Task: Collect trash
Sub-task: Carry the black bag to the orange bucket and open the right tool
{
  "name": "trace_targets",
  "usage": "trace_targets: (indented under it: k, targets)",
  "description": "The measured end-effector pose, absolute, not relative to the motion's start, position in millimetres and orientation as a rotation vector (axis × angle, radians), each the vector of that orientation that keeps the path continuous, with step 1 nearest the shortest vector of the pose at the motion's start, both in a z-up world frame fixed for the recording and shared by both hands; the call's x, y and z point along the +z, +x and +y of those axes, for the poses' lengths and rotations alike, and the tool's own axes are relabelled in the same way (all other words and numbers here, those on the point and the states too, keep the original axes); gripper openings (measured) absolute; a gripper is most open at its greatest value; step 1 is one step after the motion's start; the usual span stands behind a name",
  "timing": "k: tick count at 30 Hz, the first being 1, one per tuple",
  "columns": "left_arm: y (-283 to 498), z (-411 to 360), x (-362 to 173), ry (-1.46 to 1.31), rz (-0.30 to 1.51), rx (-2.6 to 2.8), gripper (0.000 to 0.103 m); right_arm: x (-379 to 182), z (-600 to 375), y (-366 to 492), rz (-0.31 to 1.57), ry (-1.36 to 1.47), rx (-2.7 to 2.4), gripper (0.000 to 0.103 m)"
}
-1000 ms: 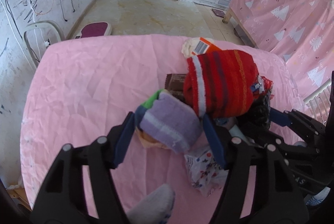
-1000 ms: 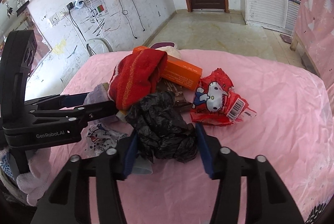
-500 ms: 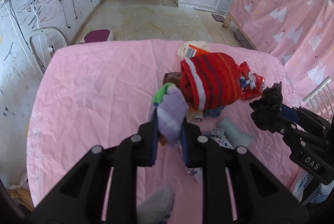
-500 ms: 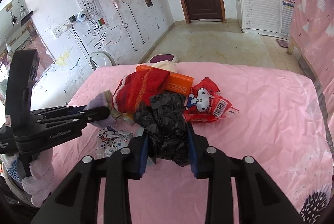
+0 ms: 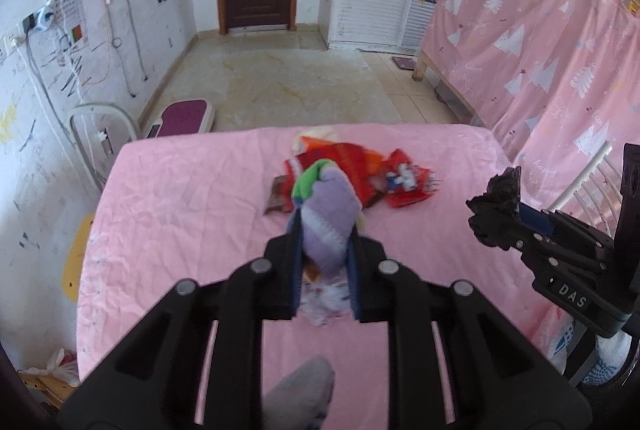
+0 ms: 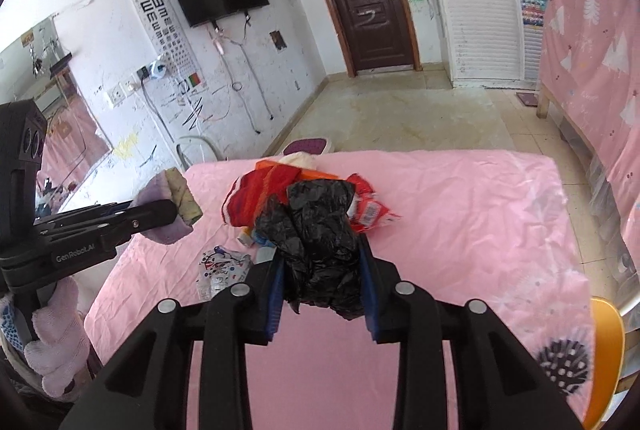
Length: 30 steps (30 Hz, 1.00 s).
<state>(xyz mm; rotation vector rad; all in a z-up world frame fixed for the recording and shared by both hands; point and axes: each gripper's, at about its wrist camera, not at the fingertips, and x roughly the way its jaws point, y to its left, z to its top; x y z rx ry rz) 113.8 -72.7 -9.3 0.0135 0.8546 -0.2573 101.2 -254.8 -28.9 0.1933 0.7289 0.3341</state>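
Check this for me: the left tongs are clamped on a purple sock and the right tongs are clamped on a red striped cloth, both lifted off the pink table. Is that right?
Not quite. The right tongs are clamped on a crumpled black plastic bag, as the right wrist view shows; the red striped cloth lies on the pink table. The left tongs do hold the purple sock, lifted.

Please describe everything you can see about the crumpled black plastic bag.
The crumpled black plastic bag is thin, glossy film, wrinkled into a loose wad with folds and ragged edges. It is clamped between the blue pads of the right hand-held gripper, bulging above the fingers and hanging slightly below them. It is held in the air above the pink sheet, touching nothing else. In the left wrist view it sticks out past the fingertips.
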Motion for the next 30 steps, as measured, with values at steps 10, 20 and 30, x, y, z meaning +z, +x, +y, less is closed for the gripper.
trace_targets:
  k: [10,20,30]
  targets:
    - [96,-161,5,0.097,0.843,-0.432,0.017,-17,-343,57,0.638,0.271,0.193,0.022]
    - [66,-263,3,0.211,0.839,-0.673,0.017,-17,-431,11,0.569,0.33,0.043,0.022]
    - [44,-344,-1,0.303,0.836,-0.83,0.017,-23,-495,-26,0.526,0.353,-0.062,0.022]
